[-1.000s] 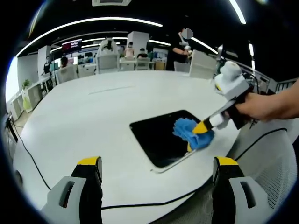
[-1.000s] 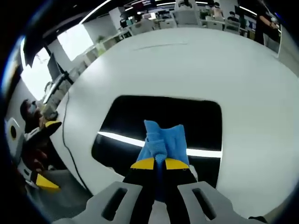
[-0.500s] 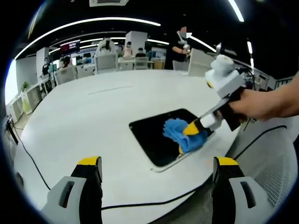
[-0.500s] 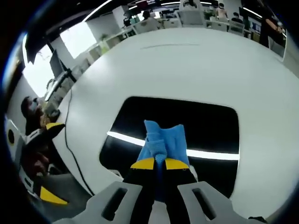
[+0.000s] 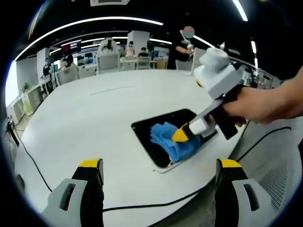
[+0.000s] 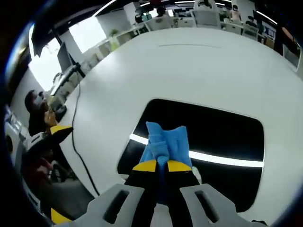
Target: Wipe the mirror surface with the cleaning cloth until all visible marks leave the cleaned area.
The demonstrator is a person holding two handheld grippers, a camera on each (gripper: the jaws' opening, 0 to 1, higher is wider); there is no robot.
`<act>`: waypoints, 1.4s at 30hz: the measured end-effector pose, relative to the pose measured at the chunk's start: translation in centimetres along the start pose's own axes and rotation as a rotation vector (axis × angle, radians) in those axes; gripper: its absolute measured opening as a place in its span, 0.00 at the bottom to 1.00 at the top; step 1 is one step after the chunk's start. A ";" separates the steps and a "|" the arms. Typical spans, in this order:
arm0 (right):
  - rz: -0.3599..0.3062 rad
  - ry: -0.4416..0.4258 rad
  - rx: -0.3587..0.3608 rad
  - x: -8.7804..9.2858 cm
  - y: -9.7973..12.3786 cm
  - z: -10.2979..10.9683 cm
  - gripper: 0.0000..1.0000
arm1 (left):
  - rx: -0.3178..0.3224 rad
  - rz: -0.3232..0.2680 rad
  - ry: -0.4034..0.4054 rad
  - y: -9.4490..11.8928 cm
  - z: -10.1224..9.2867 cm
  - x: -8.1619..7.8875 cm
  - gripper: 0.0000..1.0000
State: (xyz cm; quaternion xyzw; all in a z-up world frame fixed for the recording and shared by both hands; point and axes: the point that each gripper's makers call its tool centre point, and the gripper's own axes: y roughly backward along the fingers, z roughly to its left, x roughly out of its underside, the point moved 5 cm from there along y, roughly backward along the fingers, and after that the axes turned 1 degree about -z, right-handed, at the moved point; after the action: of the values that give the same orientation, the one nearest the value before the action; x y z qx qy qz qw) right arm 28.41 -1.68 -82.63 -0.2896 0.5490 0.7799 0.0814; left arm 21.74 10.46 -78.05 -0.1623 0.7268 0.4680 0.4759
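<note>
in the left gripper view, your left gripper [image 5: 158, 172] hangs above the near edge of the white table [image 5: 85, 123] with its two yellow-tipped jaws spread wide and nothing between them. ahead of it the mirror [image 5: 165, 135] lies flat on the table, a dark rounded rectangle with a pale rim along its near edge. your right gripper [image 5: 181, 135] comes in from the right, held in your hand [image 5: 258, 106], its yellow tips closed tight on the blue cleaning cloth [image 5: 170, 141]. the cloth is bunched up and pressed on the near part of the mirror, close to the near edge. a black cable [image 5: 142, 205] runs along the table edge below the mirror, and people sit at desks far across the room. in the right gripper view, your right gripper [image 6: 157, 165] has its jaws pinched together on the cleaning cloth [image 6: 165, 142], which sticks up past the yellow tips and rests on the mirror [image 6: 208, 142]. the mirror surface reads black with one bright strip of reflected light [image 6: 222, 160] across it; you cannot tell from here whether any marks lie on it. the white table [image 6: 189, 66] spreads out beyond, and your left gripper's yellow-tipped jaw [image 6: 59, 128] shows at the left by the table edge.
</note>
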 end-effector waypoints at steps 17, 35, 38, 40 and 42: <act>0.000 0.033 -0.058 -0.6 -1.1 2.4 0.01 | -0.006 -0.006 0.011 0.2 0.1 -0.1 0.99; -0.025 0.007 -0.045 -0.7 -1.3 3.0 0.01 | -0.004 -0.005 0.018 0.0 0.1 0.0 0.99; -0.028 0.014 -0.044 -0.7 -1.3 3.0 0.01 | -0.003 -0.003 0.017 0.0 0.1 0.0 0.99; -0.028 0.009 -0.045 -0.7 -1.3 3.0 0.01 | -0.004 -0.005 0.018 0.0 0.1 0.0 0.99; -0.028 0.011 -0.048 -0.7 -1.3 3.0 0.01 | -0.003 -0.004 0.019 0.1 0.1 0.0 0.99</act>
State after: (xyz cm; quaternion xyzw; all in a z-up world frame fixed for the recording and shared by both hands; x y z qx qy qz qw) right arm 28.51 1.67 -82.64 -0.3033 0.5262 0.7901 0.0826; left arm 21.75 10.56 -78.04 -0.1691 0.7302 0.4666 0.4697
